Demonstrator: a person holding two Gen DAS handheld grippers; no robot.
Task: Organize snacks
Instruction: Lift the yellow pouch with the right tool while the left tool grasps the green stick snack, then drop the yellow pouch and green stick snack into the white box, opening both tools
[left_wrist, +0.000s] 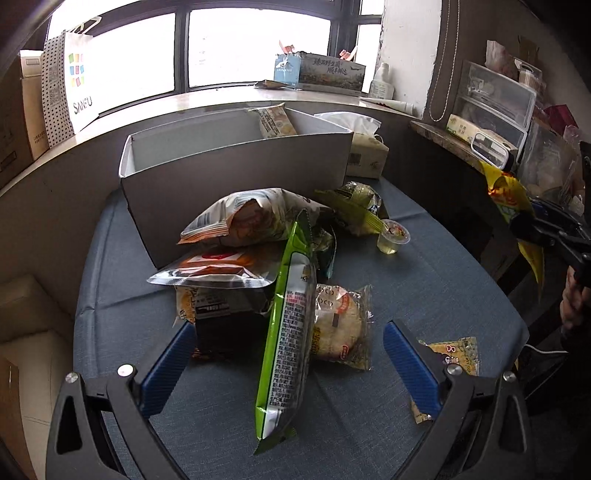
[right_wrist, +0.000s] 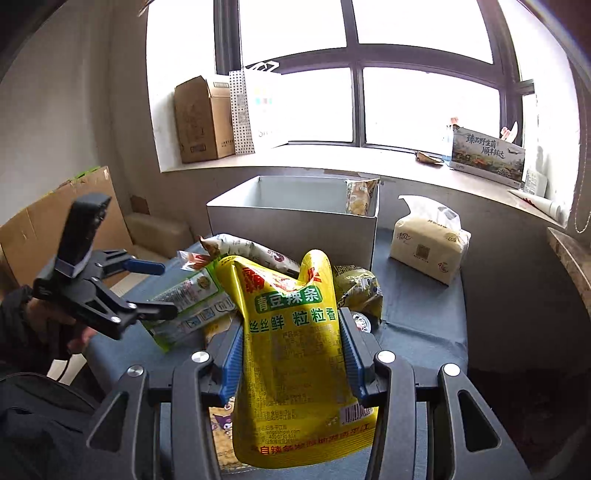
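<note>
Green bag (left_wrist: 288, 332): lies between my spread left gripper (left_wrist: 288, 365) pads, untouched, long axis running near to far, near end at my jaws.
Left pile: other snacks heap behind the green bag, against the box's near wall.
Box (right_wrist: 291, 225): far side of the cloth, open top, one pack already leaning in its right corner.
Yellow bag (right_wrist: 291, 343): pinched upright in my right gripper (right_wrist: 291, 358), hanging clear above the pile.
Turning point: box lies straight ahead, beyond the pile; I judge my right hand goes first.
</note>
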